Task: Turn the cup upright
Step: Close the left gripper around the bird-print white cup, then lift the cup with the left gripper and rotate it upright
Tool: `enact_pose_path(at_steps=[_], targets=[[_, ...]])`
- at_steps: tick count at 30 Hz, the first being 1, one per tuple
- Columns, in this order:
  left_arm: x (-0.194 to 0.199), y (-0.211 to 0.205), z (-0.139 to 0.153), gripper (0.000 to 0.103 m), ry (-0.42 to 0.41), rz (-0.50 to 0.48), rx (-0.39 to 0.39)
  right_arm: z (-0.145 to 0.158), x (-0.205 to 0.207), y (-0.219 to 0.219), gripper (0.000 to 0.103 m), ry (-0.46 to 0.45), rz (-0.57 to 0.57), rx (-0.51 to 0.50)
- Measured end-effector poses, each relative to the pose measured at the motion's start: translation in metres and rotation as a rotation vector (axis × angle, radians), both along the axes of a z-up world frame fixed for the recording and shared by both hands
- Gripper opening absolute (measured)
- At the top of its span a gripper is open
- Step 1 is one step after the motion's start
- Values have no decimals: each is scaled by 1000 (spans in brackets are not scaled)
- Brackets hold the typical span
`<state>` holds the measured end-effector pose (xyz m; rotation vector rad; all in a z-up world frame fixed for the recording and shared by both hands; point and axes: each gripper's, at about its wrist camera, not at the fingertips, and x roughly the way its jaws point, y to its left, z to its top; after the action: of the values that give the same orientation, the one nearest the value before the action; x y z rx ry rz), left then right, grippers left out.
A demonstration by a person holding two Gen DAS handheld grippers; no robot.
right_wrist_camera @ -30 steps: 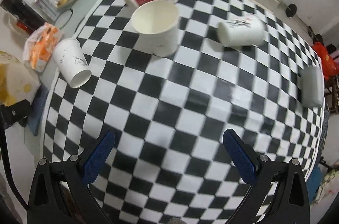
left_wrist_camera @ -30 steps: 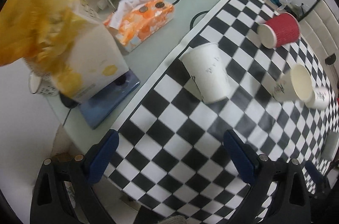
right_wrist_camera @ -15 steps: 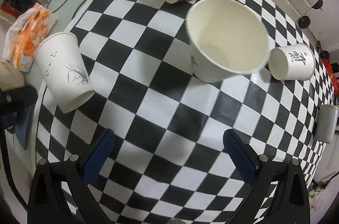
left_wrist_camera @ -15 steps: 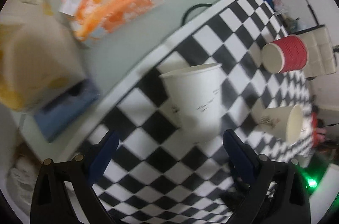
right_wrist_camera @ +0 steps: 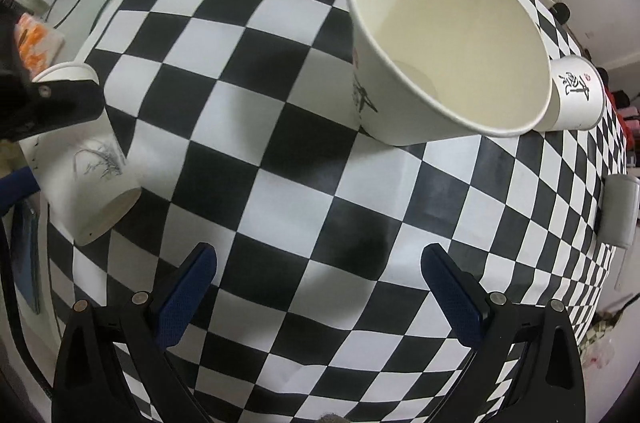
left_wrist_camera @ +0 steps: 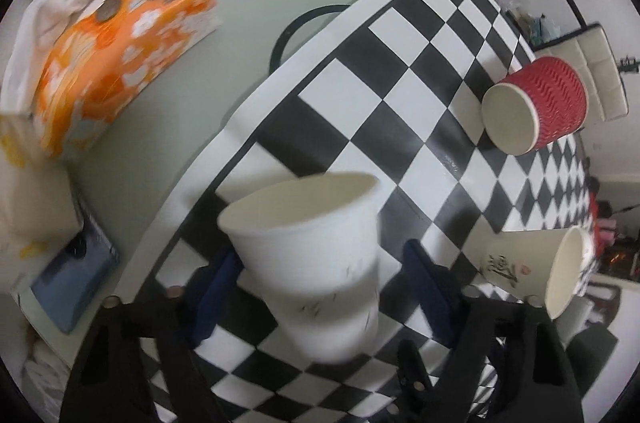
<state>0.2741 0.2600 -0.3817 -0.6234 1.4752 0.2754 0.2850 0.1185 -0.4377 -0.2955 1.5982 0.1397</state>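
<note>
Your left gripper (left_wrist_camera: pixel 320 287) straddles the white paper cup (left_wrist_camera: pixel 320 263).
Fingers apart, not clamped; your right gripper (right_wrist_camera: pixel 320 287) gapes over the checkered counter (right_wrist_camera: pixel 280 183).

smooth paper cup (left_wrist_camera: pixel 320 263), ribbed red cup (left_wrist_camera: pixel 552 103), glossy checkered cloth (right_wrist_camera: pixel 296 199)

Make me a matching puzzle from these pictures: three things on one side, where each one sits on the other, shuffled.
Things:
1. red cup
2. white cup with grass sketch
3. orange tissue box

Places:
A. between the fingers of the left tongs
B. on its side on the checkered cloth, no tongs around it
C. off the cloth, on the plain tabletop

Pairs: 1-B, 2-A, 3-C
</note>
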Motion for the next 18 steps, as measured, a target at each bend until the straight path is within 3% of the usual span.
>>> enact_pose_path(at_steps=[2,10,18], targets=[[3,-2,-4,63,4,-26,19,-1,1,-3,103,5,-11,0],[14,-27,4,60,-35,-154,123,3,-2,-39,103,18,-47,13],[-8,-55,24,59,-52,-254,151,23,-12,-90,103,13,-90,32]])
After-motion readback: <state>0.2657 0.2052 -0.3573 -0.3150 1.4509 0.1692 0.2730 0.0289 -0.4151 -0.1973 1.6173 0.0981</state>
